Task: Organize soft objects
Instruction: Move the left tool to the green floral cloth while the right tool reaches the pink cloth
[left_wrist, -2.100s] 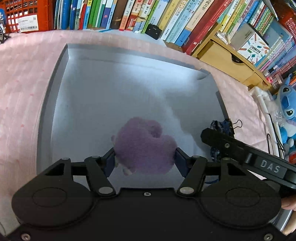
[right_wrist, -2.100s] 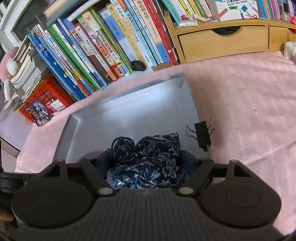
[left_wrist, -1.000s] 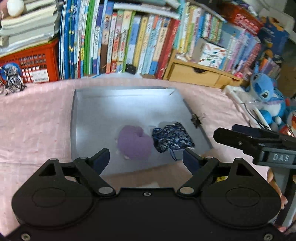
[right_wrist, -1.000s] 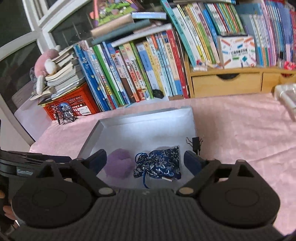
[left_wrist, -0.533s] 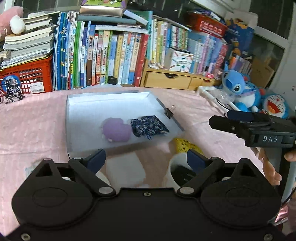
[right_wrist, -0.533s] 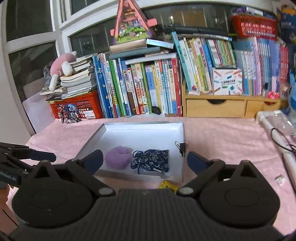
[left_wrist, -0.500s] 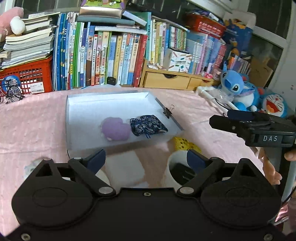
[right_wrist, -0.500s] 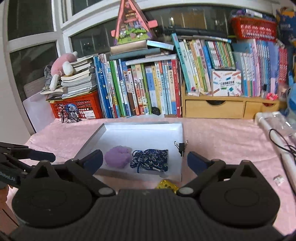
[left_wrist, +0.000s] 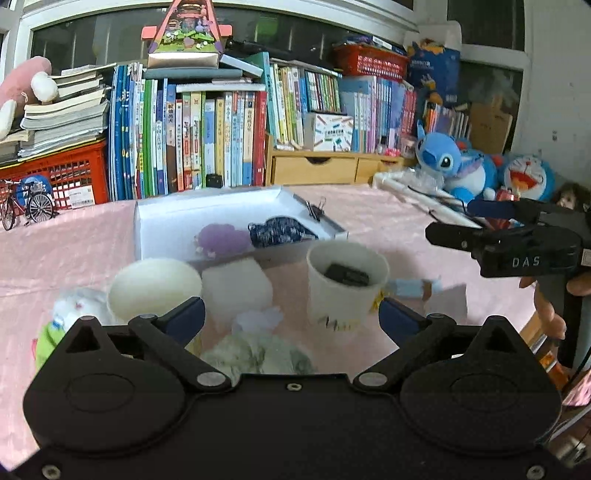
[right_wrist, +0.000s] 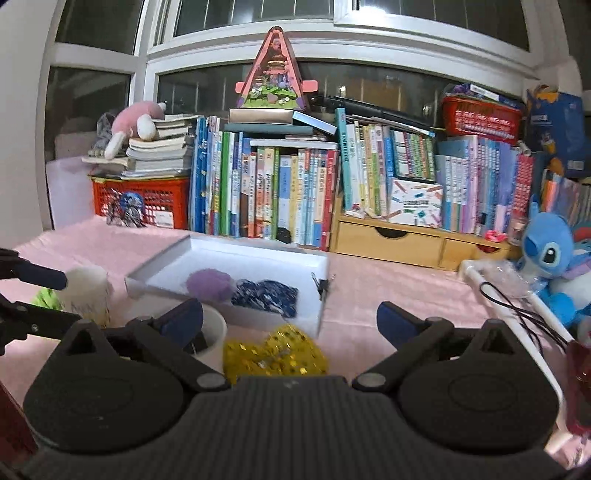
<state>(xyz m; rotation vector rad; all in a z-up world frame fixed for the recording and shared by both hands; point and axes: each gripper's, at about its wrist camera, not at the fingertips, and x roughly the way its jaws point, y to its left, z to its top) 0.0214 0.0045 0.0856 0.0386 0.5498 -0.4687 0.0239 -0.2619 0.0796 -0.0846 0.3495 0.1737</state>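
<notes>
A white tray (left_wrist: 155, 225) (right_wrist: 258, 254) on the pink tablecloth holds a purple plush (left_wrist: 221, 238) (right_wrist: 208, 284) and a dark blue floral pouch (left_wrist: 280, 230) (right_wrist: 266, 297) side by side. My left gripper (left_wrist: 291, 317) is open and empty, pulled back above a white sponge block (left_wrist: 236, 288) and a pale fluffy thing (left_wrist: 258, 356). My right gripper (right_wrist: 290, 317) is open and empty above a yellow sequin pouch (right_wrist: 277, 356). The right gripper also shows at the right of the left wrist view (left_wrist: 517, 243).
Two white cups (left_wrist: 347, 284) (left_wrist: 155, 288) stand in front of the tray; one holds a dark object. A small white and green plush (left_wrist: 62, 317) lies at the left. Books, a red crate (right_wrist: 144, 206), wooden drawers (right_wrist: 391, 240) and blue plush toys (right_wrist: 550, 266) line the back.
Both grippers let go of the purple plush and the floral pouch in the tray, opened, and drew back and up. The cups, sponge and yellow pouch have come into view.
</notes>
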